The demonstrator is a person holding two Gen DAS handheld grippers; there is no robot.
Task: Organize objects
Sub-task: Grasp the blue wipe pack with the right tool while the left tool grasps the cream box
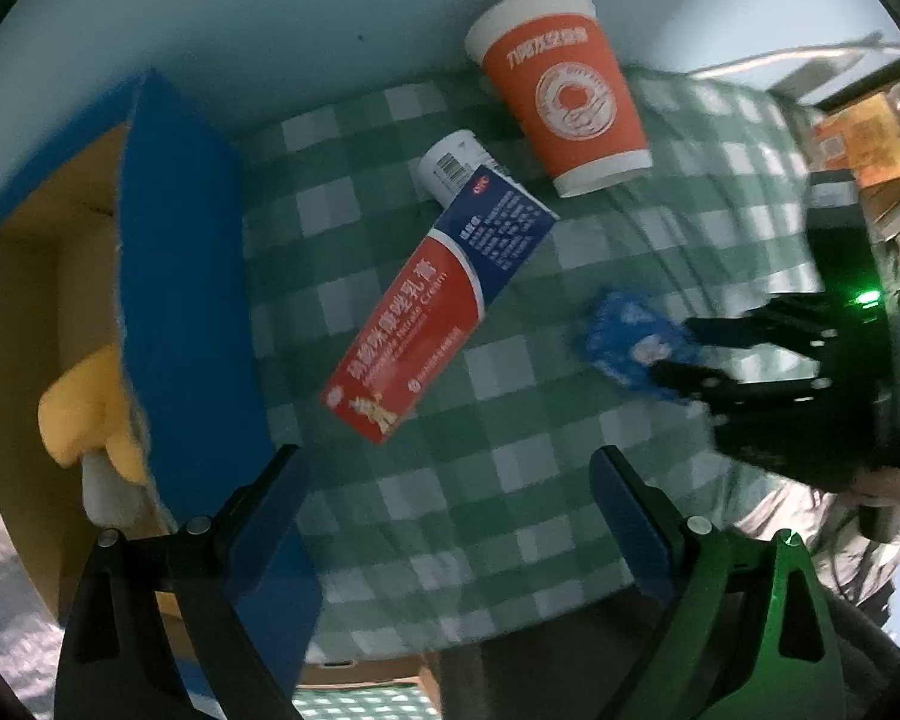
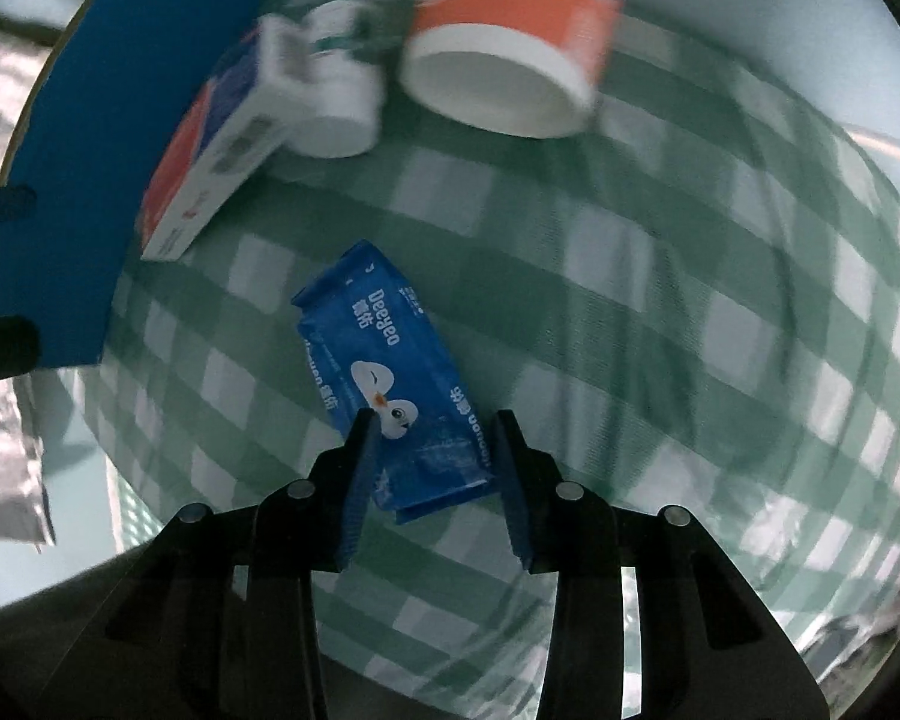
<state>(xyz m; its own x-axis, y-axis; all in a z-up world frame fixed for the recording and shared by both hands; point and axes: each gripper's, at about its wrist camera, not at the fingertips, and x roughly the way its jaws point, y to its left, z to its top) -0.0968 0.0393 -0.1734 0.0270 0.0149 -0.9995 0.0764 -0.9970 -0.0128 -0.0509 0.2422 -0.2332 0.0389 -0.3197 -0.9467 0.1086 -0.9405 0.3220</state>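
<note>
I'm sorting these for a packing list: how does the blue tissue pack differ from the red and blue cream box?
The blue tissue pack is a soft, crinkled wrapper; the cream box is stiff, sharp-edged cardboard. The tissue pack is all blue with a duck picture; the cream box is red and blue with white ends. The tissue pack sits between the right gripper fingers; the cream box lies free, one end against a white bottle. Both lie flat on the checked cloth.

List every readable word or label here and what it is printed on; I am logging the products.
"Deeyeo", beside a duck drawing: blue tissue pack, between the right gripper's fingers.
"Nitrate Cream", partly legible, with blurred Chinese characters: red and blue box.
Barcode, digits too small: white bottle.
White characters and round logo, too blurred to read: orange paper cup.
</note>
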